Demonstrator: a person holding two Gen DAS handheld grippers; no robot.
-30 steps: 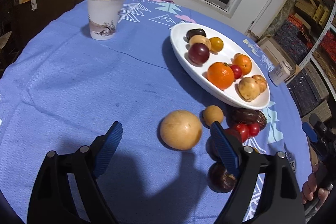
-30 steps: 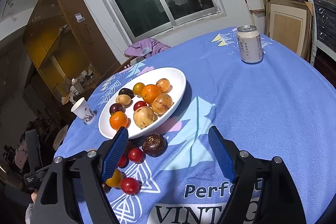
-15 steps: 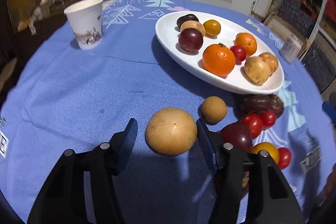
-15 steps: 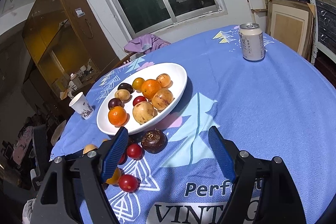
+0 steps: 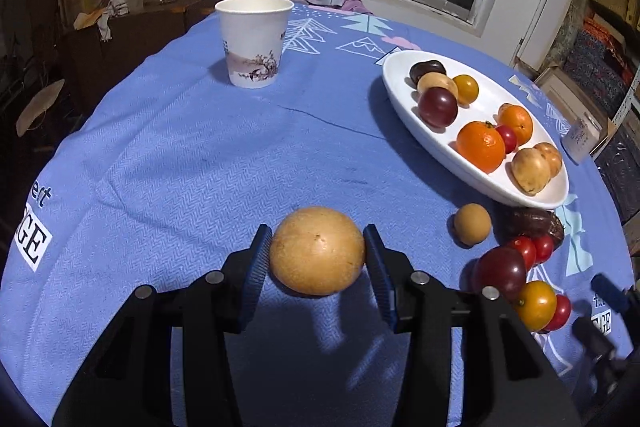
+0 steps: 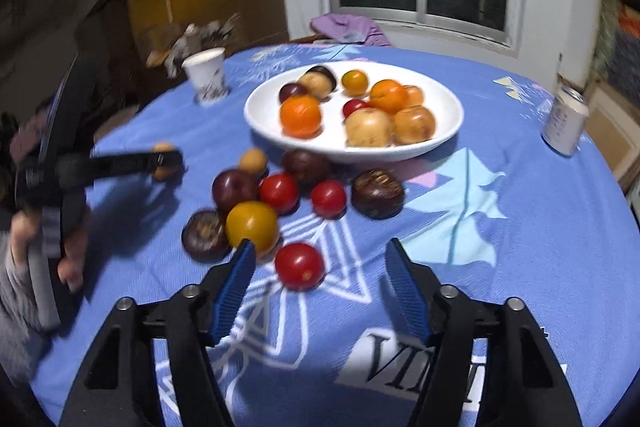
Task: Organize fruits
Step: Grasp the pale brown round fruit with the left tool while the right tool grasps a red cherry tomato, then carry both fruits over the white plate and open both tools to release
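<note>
Now tan fruit (image 5: 317,251) sits between left hand-held gripper (image 5: 316,259) pads.

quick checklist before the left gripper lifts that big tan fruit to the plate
1. Pads on both sides of the big tan fruit: ok, the left gripper has a blue pad against each flank.
2. Grip firm enough to lift: cannot tell, contact shows but not force.
3. Fruit off the tablecloth: cannot tell, its underside is hidden.
4. Room on the white plate: ok, bare white shows along the near rim and between the fruits.
5. Path to the plate: ok, only the small tan fruit lies low on the way.
6. Right gripper out of the way: ok, it is open over the red tomato, by the loose fruit.
</note>
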